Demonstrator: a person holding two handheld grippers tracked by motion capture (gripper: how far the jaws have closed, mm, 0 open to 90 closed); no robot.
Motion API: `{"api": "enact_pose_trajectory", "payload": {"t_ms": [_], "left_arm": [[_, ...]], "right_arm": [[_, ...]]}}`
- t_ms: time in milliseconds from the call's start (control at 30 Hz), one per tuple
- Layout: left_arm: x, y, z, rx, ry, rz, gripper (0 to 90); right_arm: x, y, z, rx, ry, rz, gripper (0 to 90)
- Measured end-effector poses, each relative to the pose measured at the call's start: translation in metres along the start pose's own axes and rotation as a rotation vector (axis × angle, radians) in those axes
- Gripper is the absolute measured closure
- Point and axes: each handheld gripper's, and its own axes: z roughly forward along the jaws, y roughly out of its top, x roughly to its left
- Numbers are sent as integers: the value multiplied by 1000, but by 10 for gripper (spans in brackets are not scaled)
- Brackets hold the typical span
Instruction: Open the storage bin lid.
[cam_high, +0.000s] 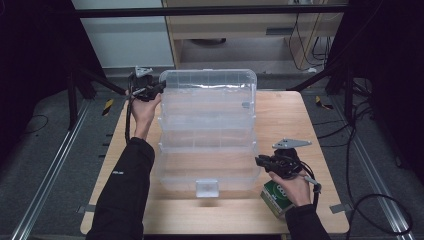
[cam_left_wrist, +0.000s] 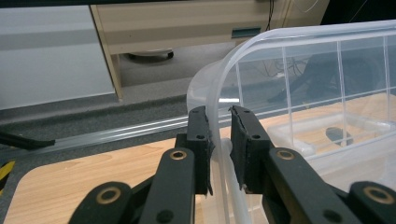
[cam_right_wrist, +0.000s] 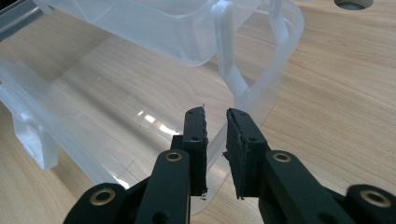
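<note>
A clear plastic organizer box sits in the middle of the wooden counter, its divided lid swung up and standing at the far side, the latch tab facing the person.

It looks light, thin-walled and springy rather than stiff, and the smooth plastic is likely slippery, so a pinch on a flat wall could slide. The rolled rims and corners seem the best places to take hold, with a moderate squeeze, since hard pressure might flex or crack the shell.

The left gripper is at the lid's far left corner. In the left gripper view its jaws straddle the lid rim, one inside and one outside, closed onto it with the plastic pinched between the pads.

The right gripper is at the near right corner of the base. In the right gripper view its jaws stand either side of the base rim, clamped on the thin edge.

A green-labelled can or small box lies under the person's right hand, just beside the organizer's near right corner.
</note>
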Motion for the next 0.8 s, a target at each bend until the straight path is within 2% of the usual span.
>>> {"api": "enact_pose_trajectory", "payload": {"t_ms": [267, 467, 567, 800], "left_arm": [[2, -3, 13, 15, 7, -32, 772], [2, -1, 20, 43, 21, -28, 770], [4, -2, 23, 43, 11, -46, 772], [4, 0, 26, 55, 9, -40, 772]], "right_arm": [[-1, 0, 0, -3, 6, 0, 777], [-1, 0, 0, -3, 8, 0, 776], [-1, 0, 0, -2, 8, 0, 776], [0, 0, 0, 1, 9, 2, 775]]}}
